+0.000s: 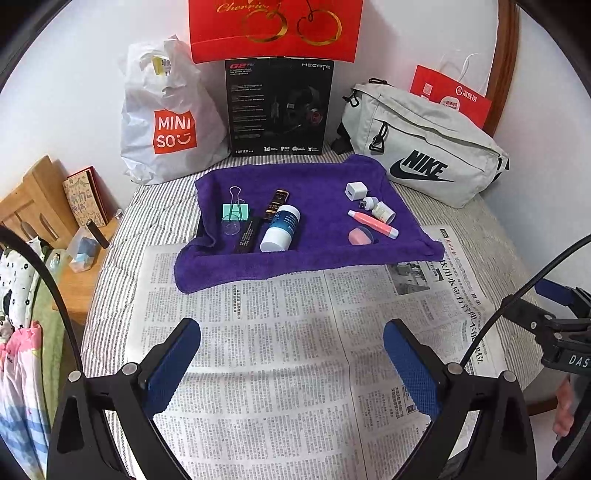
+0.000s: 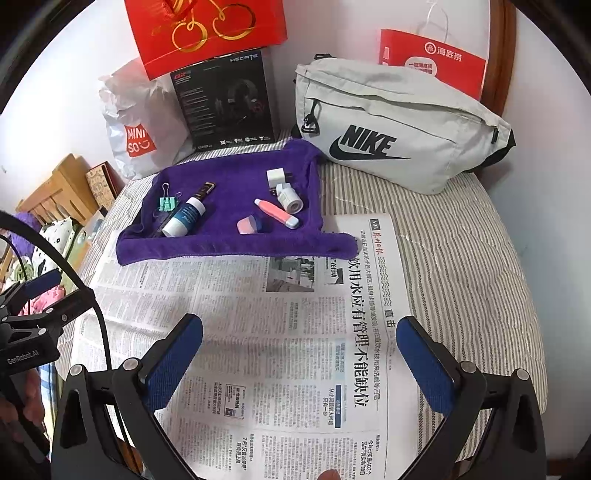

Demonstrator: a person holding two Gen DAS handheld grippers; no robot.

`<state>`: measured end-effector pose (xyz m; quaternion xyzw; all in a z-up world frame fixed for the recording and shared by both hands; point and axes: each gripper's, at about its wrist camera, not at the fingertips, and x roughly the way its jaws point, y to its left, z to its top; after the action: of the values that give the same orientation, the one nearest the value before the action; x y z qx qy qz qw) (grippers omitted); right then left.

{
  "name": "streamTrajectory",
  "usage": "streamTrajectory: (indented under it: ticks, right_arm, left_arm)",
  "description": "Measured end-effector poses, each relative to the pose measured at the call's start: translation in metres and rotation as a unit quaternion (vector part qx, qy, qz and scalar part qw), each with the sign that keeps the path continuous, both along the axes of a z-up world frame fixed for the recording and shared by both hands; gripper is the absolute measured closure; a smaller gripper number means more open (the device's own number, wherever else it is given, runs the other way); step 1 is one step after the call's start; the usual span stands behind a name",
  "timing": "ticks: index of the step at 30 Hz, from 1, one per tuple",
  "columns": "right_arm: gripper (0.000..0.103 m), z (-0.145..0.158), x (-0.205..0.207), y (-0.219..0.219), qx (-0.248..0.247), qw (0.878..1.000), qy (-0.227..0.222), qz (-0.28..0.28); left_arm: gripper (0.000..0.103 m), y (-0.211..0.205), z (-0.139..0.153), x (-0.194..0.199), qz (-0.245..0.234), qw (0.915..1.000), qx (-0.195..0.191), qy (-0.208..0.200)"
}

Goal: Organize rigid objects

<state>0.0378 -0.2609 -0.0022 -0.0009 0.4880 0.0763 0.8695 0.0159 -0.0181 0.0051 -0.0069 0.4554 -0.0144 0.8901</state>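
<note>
A purple towel (image 1: 317,177) (image 2: 229,177) lies on the bed with small objects on it. On its left are a green binder clip (image 1: 236,211) (image 2: 167,203), a dark stick (image 1: 246,236), a brown tube (image 1: 275,203) (image 2: 203,192) and a blue-white bottle (image 1: 280,229) (image 2: 184,218). On its right are a white charger (image 1: 356,191) (image 2: 277,177), a small white bottle (image 1: 382,211) (image 2: 291,199), a pink pen (image 1: 373,223) (image 2: 277,213) and a pink eraser (image 1: 357,236) (image 2: 246,224). My left gripper (image 1: 291,354) and right gripper (image 2: 299,354) are open and empty over the newspaper (image 1: 295,332) (image 2: 258,332).
A Miniso bag (image 1: 166,122), a black Hecate box (image 1: 277,107), a red gift bag (image 1: 273,26) and a grey Nike bag (image 1: 424,147) (image 2: 399,122) stand along the wall. A wooden bedside stand (image 1: 44,199) is at the left.
</note>
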Motion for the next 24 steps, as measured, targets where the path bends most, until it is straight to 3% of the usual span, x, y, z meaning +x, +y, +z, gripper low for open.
streamTrajectory:
  ticks: [24]
  right_arm:
    - [0.0, 0.004, -0.011, 0.005, -0.002, 1.0, -0.001, 0.001]
  left_arm:
    - [0.003, 0.005, 0.003, -0.01, 0.003, 1.0, -0.008, 0.004]
